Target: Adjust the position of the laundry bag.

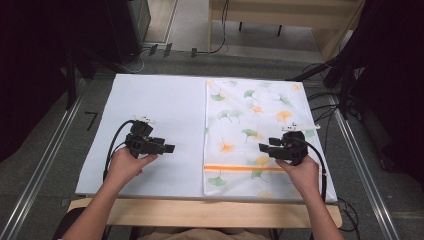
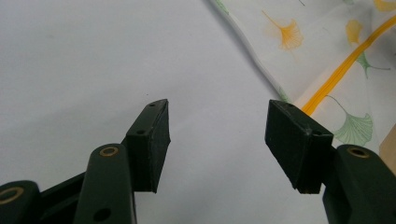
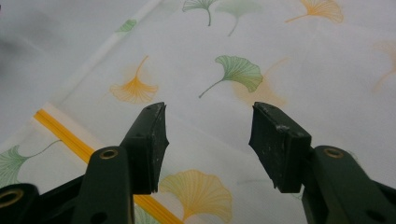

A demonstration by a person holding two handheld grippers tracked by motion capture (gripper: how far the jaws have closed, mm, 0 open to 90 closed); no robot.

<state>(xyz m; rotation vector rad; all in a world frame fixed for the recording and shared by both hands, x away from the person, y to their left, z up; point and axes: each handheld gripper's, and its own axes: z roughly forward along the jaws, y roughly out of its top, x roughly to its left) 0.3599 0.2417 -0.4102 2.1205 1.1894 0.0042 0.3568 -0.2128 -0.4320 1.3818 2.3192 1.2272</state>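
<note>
A white cloth [image 1: 255, 125] printed with green and orange ginkgo leaves and an orange stripe lies flat on the right half of the table. My right gripper [image 1: 263, 148] hovers over its near part, jaws open and pointing left, nothing between them; the leaf print [image 3: 233, 70] lies under its jaws. My left gripper [image 1: 170, 148] is over the bare white table cover [image 1: 155, 110], pointing right toward the cloth's left edge [image 2: 261, 70], open and empty. In their own views, the left gripper [image 2: 217, 140] and the right gripper [image 3: 208, 140] show bare pads.
The white cover spans the tabletop, with a wooden front edge [image 1: 210, 210] near the person. Cables [image 1: 320, 100] and black stands crowd the floor at the right. Metal rails [image 1: 45, 160] run along both sides.
</note>
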